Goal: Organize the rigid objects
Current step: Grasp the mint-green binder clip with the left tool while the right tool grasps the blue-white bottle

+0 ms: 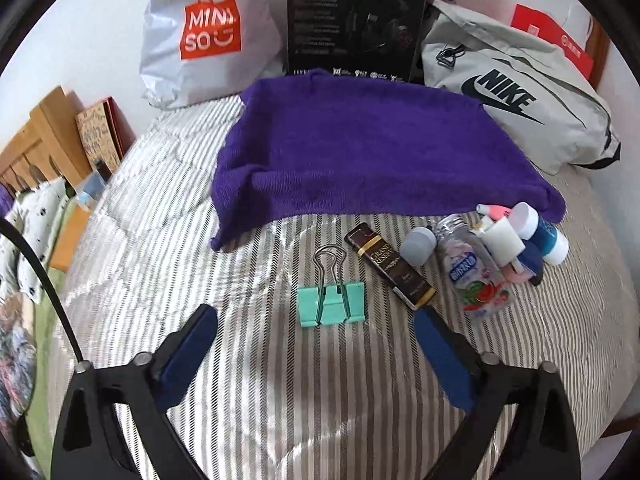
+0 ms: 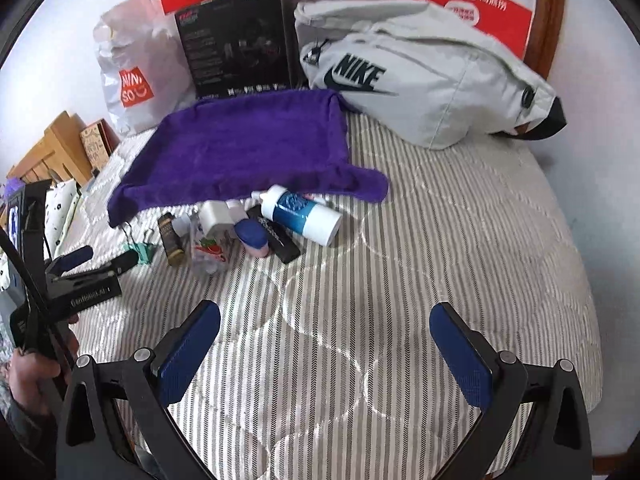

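Left gripper (image 1: 314, 316) is nearest: blue-padded jaws spread wide, holding nothing, hovering low over the grey-and-white striped quilted bedspread (image 1: 280, 400). The mint-green metal binder clip with wire handles (image 1: 331, 302) lies flat just ahead, roughly centred between the pads, not touched.

Right gripper (image 2: 325, 314) also gapes wide and empty over bare quilt, well short of the pile.

The rest of the rigid items sit in a tight cluster toward the right edge of the bed, just in front of the purple terry towel (image 1: 360, 148):
- dark brown and gold chocolate bar (image 1: 390, 266), beside the clip
- clear plastic bottle with fruit label (image 1: 474, 270), lying down
- white-and-blue cylindrical bottle (image 1: 544, 232), on its side
- small grey cap (image 1: 418, 246), plus white and pink bits I can't identify

Risks, my read:
1. Quilt is soft. Pressing down on the clip may sink it and the pads pinch fabric instead.
2. Clip's wire handles are loose. Gripping those rather than the body may let it swing or drop.
3. Right pad tip is near the bar's end; closing could nudge it.
4. Both bottles lie on their sides and touch neighbours. Pulling 1 item could roll the others across the bed.
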Available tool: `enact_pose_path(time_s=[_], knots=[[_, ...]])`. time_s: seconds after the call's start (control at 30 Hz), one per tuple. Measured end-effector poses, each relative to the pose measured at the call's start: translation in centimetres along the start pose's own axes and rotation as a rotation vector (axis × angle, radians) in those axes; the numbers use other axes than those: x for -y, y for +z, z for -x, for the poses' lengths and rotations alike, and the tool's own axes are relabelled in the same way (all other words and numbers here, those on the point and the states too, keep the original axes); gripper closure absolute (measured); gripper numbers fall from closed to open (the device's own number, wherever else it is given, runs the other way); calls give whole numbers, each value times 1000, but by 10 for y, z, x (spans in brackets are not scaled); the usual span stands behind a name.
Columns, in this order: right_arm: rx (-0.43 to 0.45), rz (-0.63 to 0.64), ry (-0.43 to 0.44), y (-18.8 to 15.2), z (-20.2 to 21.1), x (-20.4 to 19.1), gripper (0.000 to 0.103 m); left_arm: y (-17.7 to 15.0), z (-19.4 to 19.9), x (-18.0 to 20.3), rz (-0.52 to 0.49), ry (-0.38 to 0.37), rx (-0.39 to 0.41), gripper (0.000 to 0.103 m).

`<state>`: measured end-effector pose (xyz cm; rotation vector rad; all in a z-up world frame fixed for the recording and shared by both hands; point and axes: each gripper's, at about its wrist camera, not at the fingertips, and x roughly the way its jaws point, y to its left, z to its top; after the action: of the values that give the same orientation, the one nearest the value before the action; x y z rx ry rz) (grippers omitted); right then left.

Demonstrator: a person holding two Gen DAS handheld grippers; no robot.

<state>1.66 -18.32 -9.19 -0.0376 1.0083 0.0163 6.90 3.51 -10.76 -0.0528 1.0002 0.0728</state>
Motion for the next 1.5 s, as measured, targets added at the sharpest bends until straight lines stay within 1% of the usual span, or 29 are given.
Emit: enact_pose_path(time_s=[0.07,0.23,0.3,0.33,0.37,0.4,0.5,0.53,0.57,0.6,0.67,0.77,0.9,0.97,1.0,1.07,1.1,1.17,1.2,1.23,1.4,1.5], knots=[[-22,3,-3,0,-10,0,0,0,-8,-3,16,-26,-15,9],[-50,9,-4,2,-26,-1,0,2,-19,-7,25,-44,-14,11],[-57,11,-2,4,-33,-2,0,2,-24,-7,33,-54,-20,18],[-59,12,-1,4,-35,-2,0,1,-27,-8,38,-58,-25,24],[-58,12,-1,5,-38,-1,0,1,-30,-8,39,-61,-36,27],[-57,13,2,6,-41,-1,0,1,-33,-7,40,-63,-43,27],[-33,35,0,13,-48,0,2,-1,-36,-5,29,-48,-31,30],[-22,51,-6,17,-52,1,2,-1,-35,-3,22,-42,-19,40],[-15,63,-11,21,-55,1,2,-2,-35,-2,17,-43,-12,46],[-11,71,-12,24,-58,2,2,-3,-35,-1,6,-33,-10,46],[5,90,6,34,-66,5,3,-3,-35,2,-18,-16,-1,55],[11,125,39,49,-82,8,4,-4,-35,4,-32,-19,4,57],[0,195,59,61,-104,4,10,-5,-35,3,-38,-33,8,57],[-26,236,61,64,-116,0,16,-5,-35,3,-38,-35,4,57],[-33,254,64,64,-121,-1,20,-4,-36,3,-38,-37,1,57],[-41,280,89,66,-128,-6,21,-4,-36,4,-41,-38,-4,57],[-26,282,99,67,-129,-7,22,-4,-36,3,-39,-40,-5,57],[-21,283,132,69,-131,-9,30,-4,-37,3,-35,-45,-5,57],[-25,274,155,70,-131,-9,42,-4,-37,3,-37,-43,-5,57],[-42,261,188,71,-131,-9,51,-4,-37,3,-37,-42,-5,57],[-75,232,200,64,-127,-5,55,-4,-37,3,-37,-48,-4,57],[-115,173,189,54,-120,8,58,-3,-38,3,-40,-50,0,57]])
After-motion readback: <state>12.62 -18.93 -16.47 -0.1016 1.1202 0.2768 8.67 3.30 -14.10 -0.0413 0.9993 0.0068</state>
